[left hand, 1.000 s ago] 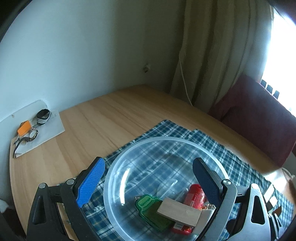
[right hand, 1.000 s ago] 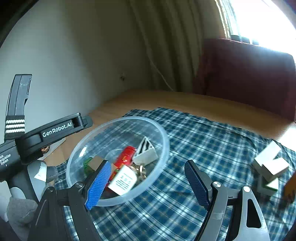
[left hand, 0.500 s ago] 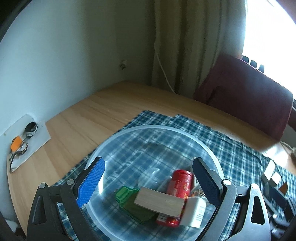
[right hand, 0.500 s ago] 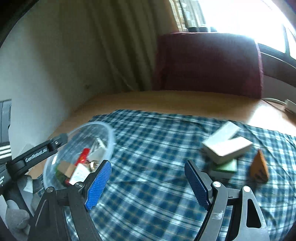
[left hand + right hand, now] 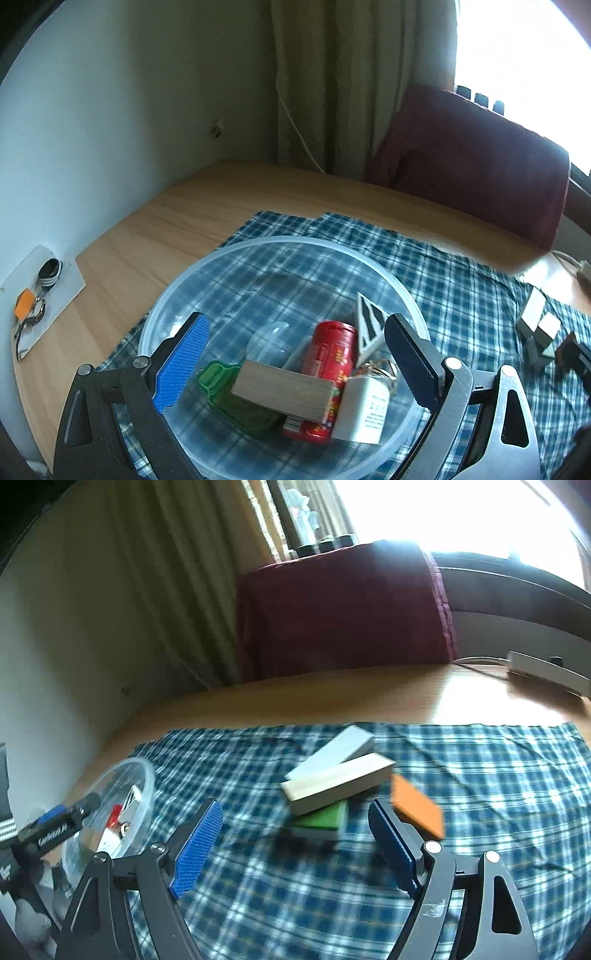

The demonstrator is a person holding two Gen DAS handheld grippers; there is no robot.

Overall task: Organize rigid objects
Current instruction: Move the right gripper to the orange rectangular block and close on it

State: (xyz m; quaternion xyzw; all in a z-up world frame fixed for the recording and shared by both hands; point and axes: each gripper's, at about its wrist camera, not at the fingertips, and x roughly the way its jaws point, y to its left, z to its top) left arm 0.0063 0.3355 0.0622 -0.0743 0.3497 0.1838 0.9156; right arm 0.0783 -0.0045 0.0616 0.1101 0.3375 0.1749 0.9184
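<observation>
A pale wall (image 5: 110, 110) and beige curtain (image 5: 332, 92) back the wooden table (image 5: 221, 199), a maroon chair (image 5: 343, 609) under the bright window (image 5: 443, 513).

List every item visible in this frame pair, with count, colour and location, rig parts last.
bowl: 1, clear plastic, on the cloth
red can: 1, in the bowl
wooden block: 1, tan, in the bowl, across the can
green tag: 1, in the bowl, under that block
white box: 1, in the bowl
striped wedge: 1, white with dark stripes, in the bowl
loose blocks: pile on the cloth; 2 pale, 1 green, 1 orange
checked cloth: 1, blue-white, on the table
table: 1, light wood
keys: 1 bunch, orange fob, on white card by the wall
chair: 1, maroon, behind the table
left gripper: open, over the bowl
right gripper: open, facing the block pile
</observation>
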